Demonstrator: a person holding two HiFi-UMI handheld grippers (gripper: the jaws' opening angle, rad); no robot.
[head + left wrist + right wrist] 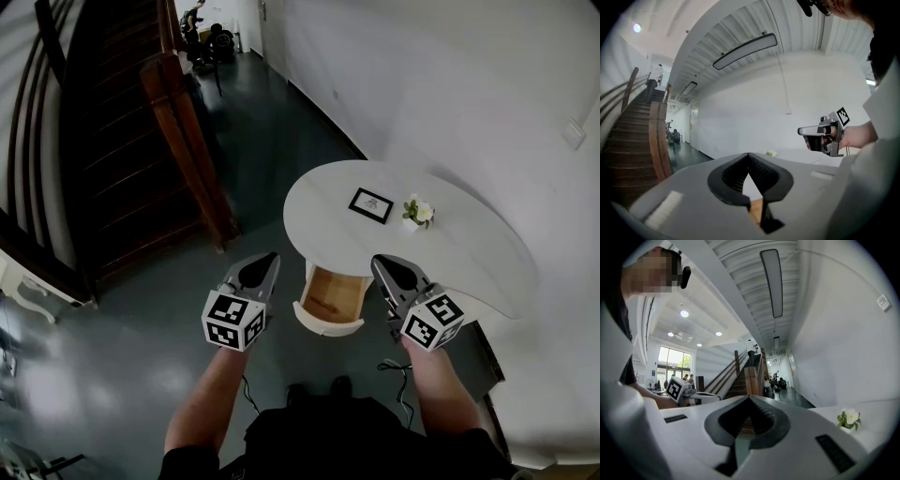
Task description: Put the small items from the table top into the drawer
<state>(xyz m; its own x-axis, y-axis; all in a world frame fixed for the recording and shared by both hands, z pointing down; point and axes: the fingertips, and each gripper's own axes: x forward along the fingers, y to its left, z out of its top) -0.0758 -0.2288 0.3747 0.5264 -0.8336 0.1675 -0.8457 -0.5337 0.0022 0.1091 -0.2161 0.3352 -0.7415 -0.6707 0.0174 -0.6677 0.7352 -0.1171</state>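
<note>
A white rounded table point(469, 244) holds a small black-framed picture point(370, 204) and a little white flower pot point(416, 212). Below its near edge a drawer point(328, 324) stands pulled out, its wooden inside bare. My left gripper point(264, 262) hovers left of the drawer, jaws together and holding nothing. My right gripper point(385, 266) hovers right of the drawer at the table's edge, also shut and empty. The right gripper view shows the flower pot point(848, 418) at lower right. In the left gripper view the flower pot point(771, 153) shows small past the jaw tips.
A dark wooden staircase with a thick newel post point(183, 122) rises at the left. A white wall point(450, 84) runs behind the table. Black cables point(398, 375) lie on the dark floor by my feet. People point(192, 19) are far down the hall.
</note>
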